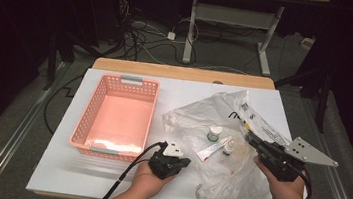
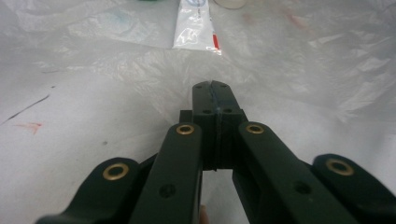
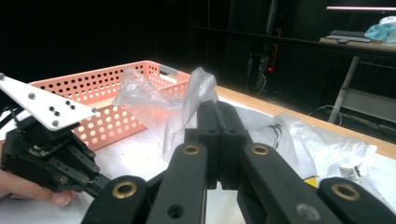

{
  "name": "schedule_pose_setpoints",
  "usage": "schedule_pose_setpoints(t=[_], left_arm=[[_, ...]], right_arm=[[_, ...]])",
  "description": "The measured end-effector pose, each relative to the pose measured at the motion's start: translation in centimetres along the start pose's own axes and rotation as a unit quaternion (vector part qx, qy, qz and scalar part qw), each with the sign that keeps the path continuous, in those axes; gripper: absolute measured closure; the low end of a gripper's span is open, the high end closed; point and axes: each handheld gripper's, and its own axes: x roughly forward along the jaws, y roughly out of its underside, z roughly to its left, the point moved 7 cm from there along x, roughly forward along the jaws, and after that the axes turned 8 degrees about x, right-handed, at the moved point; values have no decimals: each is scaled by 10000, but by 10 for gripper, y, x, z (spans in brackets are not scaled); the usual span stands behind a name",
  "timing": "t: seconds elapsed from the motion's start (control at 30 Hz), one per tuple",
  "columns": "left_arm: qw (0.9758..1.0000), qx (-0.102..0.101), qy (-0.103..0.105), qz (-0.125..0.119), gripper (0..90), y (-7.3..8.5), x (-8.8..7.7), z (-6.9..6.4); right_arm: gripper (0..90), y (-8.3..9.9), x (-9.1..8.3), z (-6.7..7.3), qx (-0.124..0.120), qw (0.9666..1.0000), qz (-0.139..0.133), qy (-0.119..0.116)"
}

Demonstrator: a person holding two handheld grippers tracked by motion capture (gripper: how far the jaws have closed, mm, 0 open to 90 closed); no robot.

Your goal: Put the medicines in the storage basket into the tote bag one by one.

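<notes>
Resting near the front edge of the white table [image 1: 104, 182], the left gripper [image 1: 181, 163] sits in the person's left hand [image 1: 147, 183] with its jaws pressed together on a fold of the clear plastic bag [image 1: 221, 130]; the left gripper view shows the thin film pinched between the two black tips, and a white tube with a red stripe [image 2: 195, 28] lying on the plastic just beyond. To the right, the right gripper [image 1: 252, 139] is held in the right hand [image 1: 283, 184], grey plate on top, its jaws also closed tight on the bag; in the right gripper view a crumpled peak of plastic stands up from between the tips. Between the two grippers, inside the bag, lie the tube, a small dropper bottle [image 1: 229, 147] and a little round white-capped jar [image 1: 215, 133], near one another. Farther left stands a pink perforated basket [image 1: 94, 105], well apart from the bag. Beyond the table, cables [image 1: 141, 35] trail across the dark floor by a desk frame [image 1: 232, 30].
</notes>
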Motion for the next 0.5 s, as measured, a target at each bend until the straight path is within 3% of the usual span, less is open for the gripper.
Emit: schedule_pose_setpoints(t=[0.07, 0.13, 0.3, 0.37, 0.5], left_arm=[[10000, 15, -36, -48, 883, -1, -5, 0], [9998, -119, -146, -74, 878, 0, -8, 3], [9992, -150, -188, -311, 736, -4, -18, 9], [9983, -189, -307, -455, 611, -7, -17, 12], [9982, -209, -459, -315, 287, -18, 0, 19]], right_arm=[[900, -1, -2, 0, -4, 10000, -20, 6], [900, -2, -3, -1, -8, 10000, -43, 19], [900, -1, -4, 0, -26, 10000, -26, 15], [900, -1, -3, 1, -28, 10000, -32, 15], [900, -1, -2, 2, -31, 10000, -16, 8]])
